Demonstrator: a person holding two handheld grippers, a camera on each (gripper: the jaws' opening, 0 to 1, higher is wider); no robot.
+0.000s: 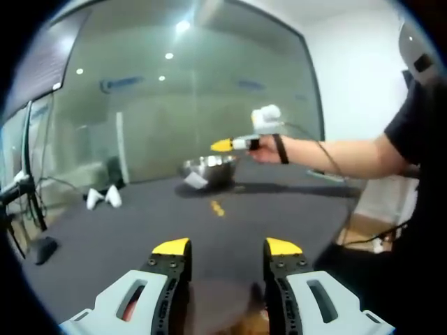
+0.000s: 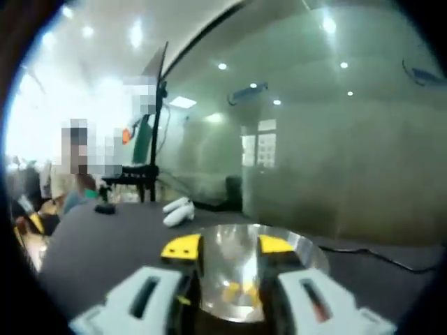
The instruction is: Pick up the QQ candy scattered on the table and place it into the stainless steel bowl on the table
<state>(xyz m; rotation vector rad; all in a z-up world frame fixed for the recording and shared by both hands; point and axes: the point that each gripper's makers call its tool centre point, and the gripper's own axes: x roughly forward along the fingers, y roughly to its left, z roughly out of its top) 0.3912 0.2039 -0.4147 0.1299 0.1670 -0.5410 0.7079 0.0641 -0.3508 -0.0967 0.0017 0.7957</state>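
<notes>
Hovering right gripper (image 2: 229,246) over bowl (image 2: 307,252), jaws apart; left gripper (image 1: 228,246) apart; next candy (image 1: 217,208) at 12 o'clock.

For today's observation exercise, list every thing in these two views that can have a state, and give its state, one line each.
Left gripper: open, empty, low over the table.
Right gripper: open, empty, above the bowl.
Stainless steel bowl: upright on the table, yellow candy inside.
Yellow candy: one loose on the dark table, short of the bowl.
White controllers: lying on the table, untouched.
</notes>
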